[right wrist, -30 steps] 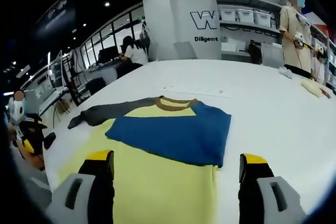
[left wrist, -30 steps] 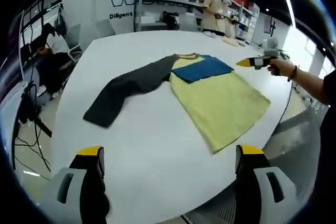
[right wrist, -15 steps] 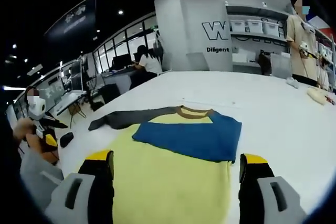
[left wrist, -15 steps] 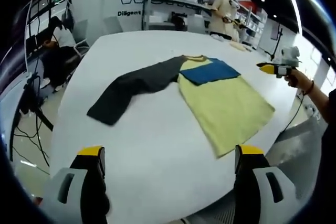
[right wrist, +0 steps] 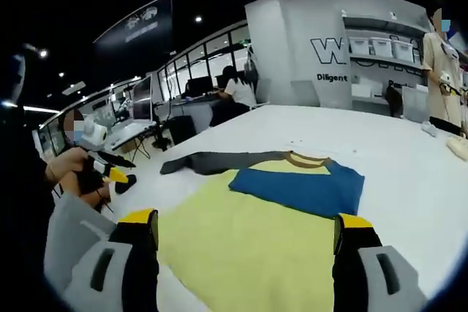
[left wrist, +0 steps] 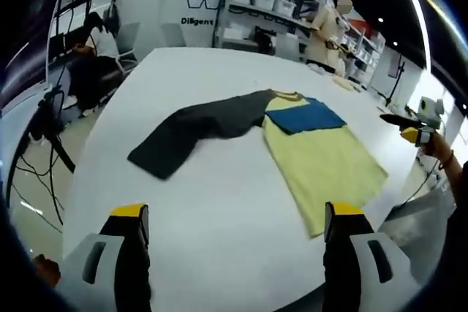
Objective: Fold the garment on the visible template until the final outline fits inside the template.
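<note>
A yellow shirt (left wrist: 322,162) lies flat on the white table (left wrist: 212,210), blue sleeve (left wrist: 306,115) folded across its chest, dark sleeve (left wrist: 197,126) stretched out. Both the left gripper (left wrist: 235,242) and the right gripper (right wrist: 245,250) hover with jaws apart, holding nothing.

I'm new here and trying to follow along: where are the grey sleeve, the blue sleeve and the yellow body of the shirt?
grey sleeve (left wrist: 191,128): left gripper view, middle of the outstretched sleeve.
blue sleeve (right wrist: 303,186): right gripper view, middle of the sleeve folded across the chest.
yellow body (left wrist: 325,166): left gripper view, centre of the shirt's front.
</note>
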A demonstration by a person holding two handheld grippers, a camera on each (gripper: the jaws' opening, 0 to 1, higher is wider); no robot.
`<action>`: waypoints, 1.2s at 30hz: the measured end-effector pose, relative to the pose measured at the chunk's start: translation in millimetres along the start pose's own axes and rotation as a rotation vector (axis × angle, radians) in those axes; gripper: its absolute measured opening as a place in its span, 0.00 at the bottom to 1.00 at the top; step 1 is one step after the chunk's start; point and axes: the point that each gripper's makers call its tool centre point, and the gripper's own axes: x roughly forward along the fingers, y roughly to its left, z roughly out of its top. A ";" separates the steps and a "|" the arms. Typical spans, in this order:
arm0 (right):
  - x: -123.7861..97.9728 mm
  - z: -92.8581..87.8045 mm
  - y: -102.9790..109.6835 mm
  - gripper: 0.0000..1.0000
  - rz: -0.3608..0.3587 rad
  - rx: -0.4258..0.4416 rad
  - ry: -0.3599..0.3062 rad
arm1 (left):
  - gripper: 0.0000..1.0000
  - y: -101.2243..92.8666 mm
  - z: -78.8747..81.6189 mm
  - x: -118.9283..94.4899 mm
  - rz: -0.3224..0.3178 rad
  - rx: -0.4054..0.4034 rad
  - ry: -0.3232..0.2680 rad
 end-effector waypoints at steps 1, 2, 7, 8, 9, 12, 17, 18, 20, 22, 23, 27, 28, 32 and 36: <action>-0.9 -2.2 2.2 0.99 0.002 -0.010 0.008 | 0.94 1.4 0.7 1.0 0.001 -0.012 -0.003; -2.3 -4.6 4.5 0.99 0.000 -0.020 0.016 | 0.92 3.3 2.4 2.5 -0.001 -0.024 -0.011; -8.7 -6.7 10.5 0.99 -0.009 -0.020 0.014 | 0.86 11.1 8.4 8.3 0.014 -0.064 -0.030; -9.6 -6.7 11.4 0.99 -0.012 -0.020 0.012 | 0.86 15.7 10.4 11.7 0.031 -0.066 -0.033; -10.0 -6.6 11.6 0.99 -0.013 -0.021 0.011 | 0.85 16.6 10.9 12.4 0.034 -0.065 -0.033; -13.2 -6.4 13.1 0.99 -0.031 -0.038 0.007 | 0.83 22.9 15.0 18.2 0.047 -0.074 -0.037; -15.3 -8.1 14.1 0.99 -0.042 -0.047 0.011 | 0.77 34.1 21.3 30.3 0.060 -0.084 -0.031; -15.6 -8.4 14.1 0.99 -0.045 -0.050 0.013 | 0.76 35.2 21.9 31.3 0.062 -0.084 -0.032; -16.1 -8.3 13.3 0.99 -0.051 -0.053 0.012 | 0.73 42.2 24.7 37.3 0.077 -0.088 -0.036; -16.6 -7.9 12.7 0.99 -0.055 -0.048 0.010 | 0.72 47.1 24.9 41.0 0.093 -0.070 -0.022; -17.4 -7.0 11.9 0.99 -0.058 -0.048 0.004 | 0.71 50.5 25.7 44.2 0.100 -0.066 -0.021; -19.2 -5.8 7.4 0.99 -0.073 -0.042 -0.004 | 0.63 62.1 23.8 52.1 0.124 -0.085 -0.008; -19.6 -5.9 7.0 0.99 -0.073 -0.041 -0.005 | 0.60 66.5 21.9 54.5 0.137 -0.061 0.003; -20.5 -9.0 5.2 0.99 -0.078 -0.035 0.000 | 0.56 77.1 21.5 59.5 0.158 -0.085 -0.004; -21.1 -17.7 3.9 0.99 -0.084 -0.028 0.026 | 0.54 86.0 18.2 65.4 0.172 -0.132 -0.002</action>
